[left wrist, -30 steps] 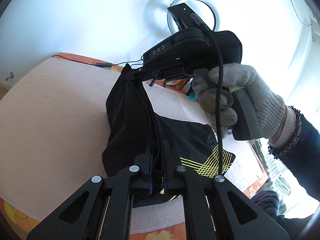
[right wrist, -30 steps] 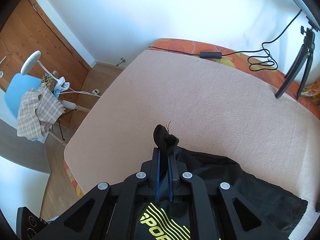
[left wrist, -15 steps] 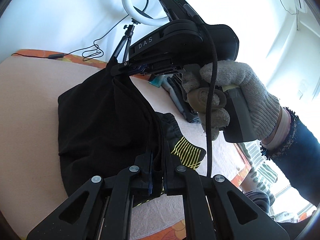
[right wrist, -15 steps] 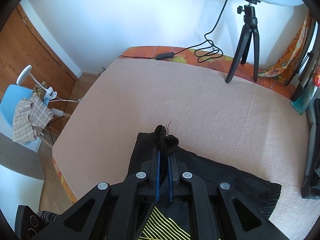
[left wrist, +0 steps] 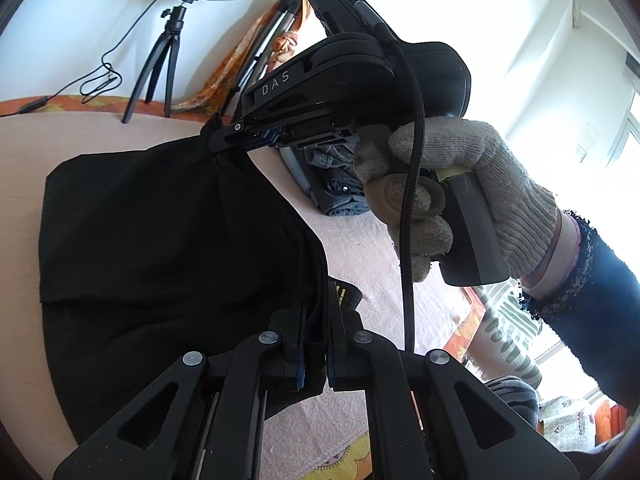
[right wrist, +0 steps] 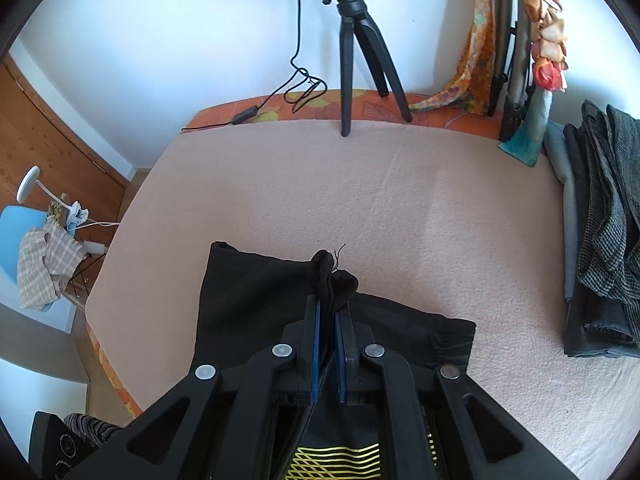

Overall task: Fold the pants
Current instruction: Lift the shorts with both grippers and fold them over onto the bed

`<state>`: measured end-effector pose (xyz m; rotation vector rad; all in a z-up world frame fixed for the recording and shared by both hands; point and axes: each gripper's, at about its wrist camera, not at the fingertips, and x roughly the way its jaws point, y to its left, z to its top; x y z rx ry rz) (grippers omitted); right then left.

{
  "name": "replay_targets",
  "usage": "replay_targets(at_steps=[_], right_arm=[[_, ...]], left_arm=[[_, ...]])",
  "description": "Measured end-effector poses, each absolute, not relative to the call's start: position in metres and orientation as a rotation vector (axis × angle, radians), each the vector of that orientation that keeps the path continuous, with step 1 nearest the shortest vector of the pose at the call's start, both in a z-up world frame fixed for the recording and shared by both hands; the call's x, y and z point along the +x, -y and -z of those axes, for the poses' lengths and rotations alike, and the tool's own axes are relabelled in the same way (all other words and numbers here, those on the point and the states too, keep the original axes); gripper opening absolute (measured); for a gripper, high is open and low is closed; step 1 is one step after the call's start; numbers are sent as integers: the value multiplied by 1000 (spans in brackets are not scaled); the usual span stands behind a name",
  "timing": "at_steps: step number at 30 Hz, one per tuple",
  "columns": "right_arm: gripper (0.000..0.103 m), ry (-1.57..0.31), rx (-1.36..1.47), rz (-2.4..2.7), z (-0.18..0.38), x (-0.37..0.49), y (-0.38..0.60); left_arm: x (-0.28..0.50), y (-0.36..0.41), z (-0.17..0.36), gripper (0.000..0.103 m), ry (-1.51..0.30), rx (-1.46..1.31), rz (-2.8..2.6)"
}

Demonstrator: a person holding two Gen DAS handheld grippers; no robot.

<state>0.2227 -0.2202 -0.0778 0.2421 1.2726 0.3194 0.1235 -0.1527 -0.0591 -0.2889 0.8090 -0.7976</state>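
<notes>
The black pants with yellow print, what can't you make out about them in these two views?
- Left wrist view: black pants with yellow print, near edge hidden behind left hand-held gripper.
- Right wrist view: yellow print cut off by bottom edge, flanked by right hand-held gripper.
- Fold count: unclear, uniformly dark.

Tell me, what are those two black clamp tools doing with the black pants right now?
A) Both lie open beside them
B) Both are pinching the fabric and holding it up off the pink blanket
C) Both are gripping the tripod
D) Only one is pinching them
B: the left gripper and the right gripper each have bunched fabric of the black pants pinched between their fingers, lifted above the pink blanket.
</notes>
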Motion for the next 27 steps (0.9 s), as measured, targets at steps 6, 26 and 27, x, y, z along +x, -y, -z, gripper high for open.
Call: replay_targets(at_steps=[6, 26, 27], right_arm=[[4, -1278, 279, -287, 91, 217, 250], [5, -1283, 297, -257, 125, 222, 290], [5, -1286, 297, -254, 126, 222, 291]], left_arm=[[131, 188, 71, 6, -837, -258, 827], [129, 228, 79, 14, -914, -163, 839], [127, 227, 78, 14, -917, -164, 847]])
